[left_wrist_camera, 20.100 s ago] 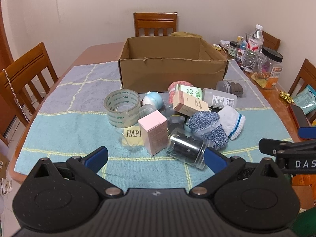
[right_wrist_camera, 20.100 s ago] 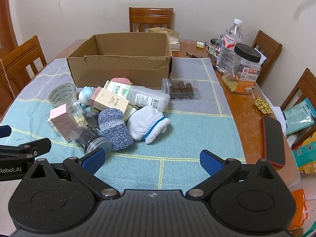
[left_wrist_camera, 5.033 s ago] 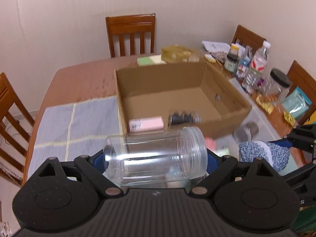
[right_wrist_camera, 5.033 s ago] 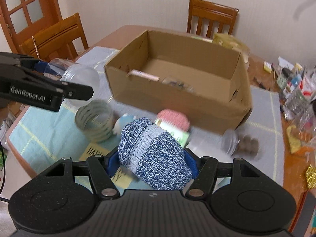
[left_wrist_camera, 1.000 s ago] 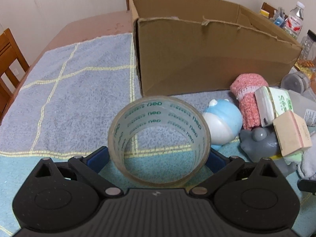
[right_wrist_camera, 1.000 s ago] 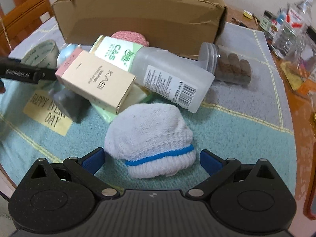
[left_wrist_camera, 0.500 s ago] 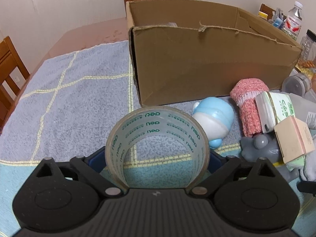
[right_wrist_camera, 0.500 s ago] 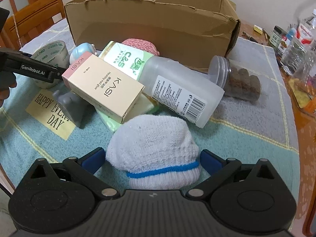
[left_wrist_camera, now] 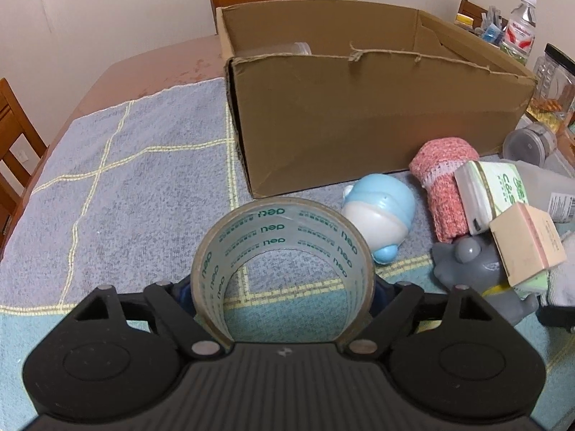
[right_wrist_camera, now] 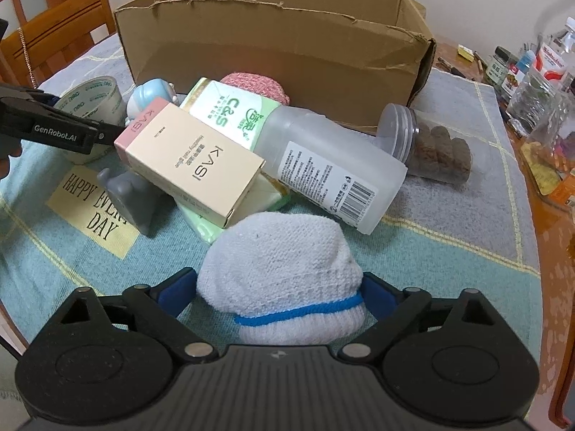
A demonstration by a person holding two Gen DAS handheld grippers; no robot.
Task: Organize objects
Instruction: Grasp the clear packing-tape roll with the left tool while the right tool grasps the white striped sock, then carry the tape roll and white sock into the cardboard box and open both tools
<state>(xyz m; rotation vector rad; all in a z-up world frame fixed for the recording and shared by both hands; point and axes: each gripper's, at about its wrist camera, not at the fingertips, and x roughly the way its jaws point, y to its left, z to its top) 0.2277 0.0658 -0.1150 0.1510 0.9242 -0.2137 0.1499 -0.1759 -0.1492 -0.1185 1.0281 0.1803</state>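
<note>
Left wrist view shows the left hand-held gripper (left_wrist_camera: 284, 287) pinching the tape roll (left_wrist_camera: 282, 248) across its width, one blue pad on each side, so the ring stands on its edge and the open hole looks forward; I think this grip is chosen because the flat sides give the pads a firm hold. The roll is in front of the cardboard box (left_wrist_camera: 359, 115), near its front corner, and I judge it should go over the box wall next. Green letters printed many times inside the roll seem to read "deli", but mirrored. In the right wrist view the right hand-held gripper (right_wrist_camera: 278, 291) closes on the white sock (right_wrist_camera: 280, 269) with a blue stripe, which bulges between the pads; whether it is already lifted from the worktop cloth (right_wrist_camera: 449, 251) I cannot tell. Behind it the remaining things lie in a pile: a beige carton (right_wrist_camera: 194, 161) reading "KASI", a plastic bottle (right_wrist_camera: 298, 151) with a green "C&S" label and a barcode, and a yellow card (right_wrist_camera: 91, 208) with "HAPPY EVER… DAY". The other gripper's side carries "GenRobot.AI".
</note>
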